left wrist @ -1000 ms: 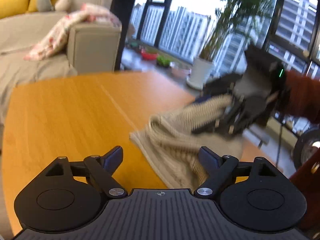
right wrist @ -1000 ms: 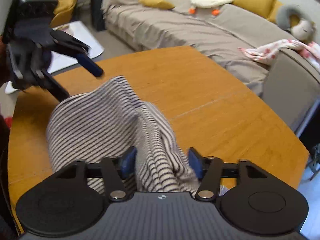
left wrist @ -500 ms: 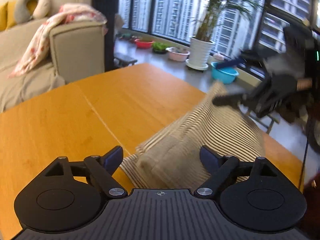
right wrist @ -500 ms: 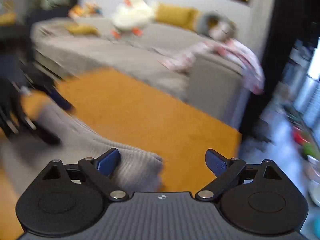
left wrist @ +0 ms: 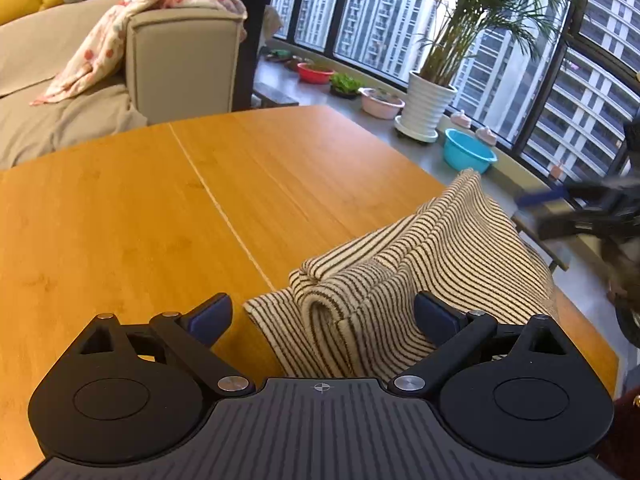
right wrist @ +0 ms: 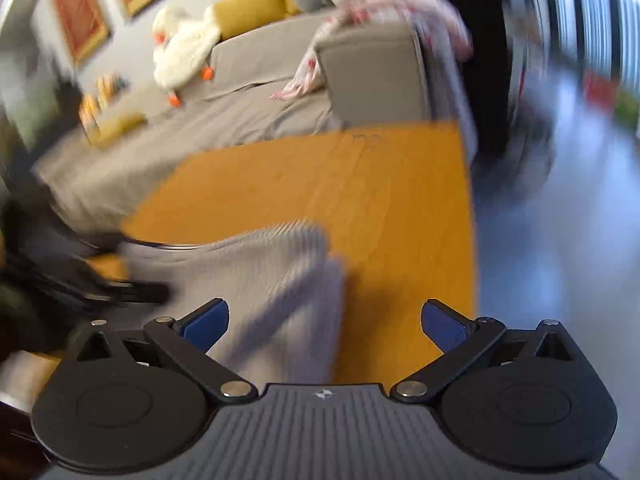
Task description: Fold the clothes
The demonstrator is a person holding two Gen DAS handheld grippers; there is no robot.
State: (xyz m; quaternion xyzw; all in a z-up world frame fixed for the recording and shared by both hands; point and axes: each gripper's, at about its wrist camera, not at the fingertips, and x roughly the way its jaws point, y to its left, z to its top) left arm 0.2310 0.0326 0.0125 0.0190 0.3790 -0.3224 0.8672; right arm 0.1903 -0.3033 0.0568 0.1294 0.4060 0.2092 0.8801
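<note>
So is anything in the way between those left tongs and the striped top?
Nothing visible. The left tongs are open right over the striped top on the table, with only air between them.

Beige sofa (left wrist: 176, 60), tall windows (left wrist: 380, 20), potted palm (left wrist: 428, 108), daylight

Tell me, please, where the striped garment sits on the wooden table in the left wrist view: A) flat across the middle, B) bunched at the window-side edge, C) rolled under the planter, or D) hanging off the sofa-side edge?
B: the striped garment lies bunched along the wooden table edge nearest the windows.
</note>
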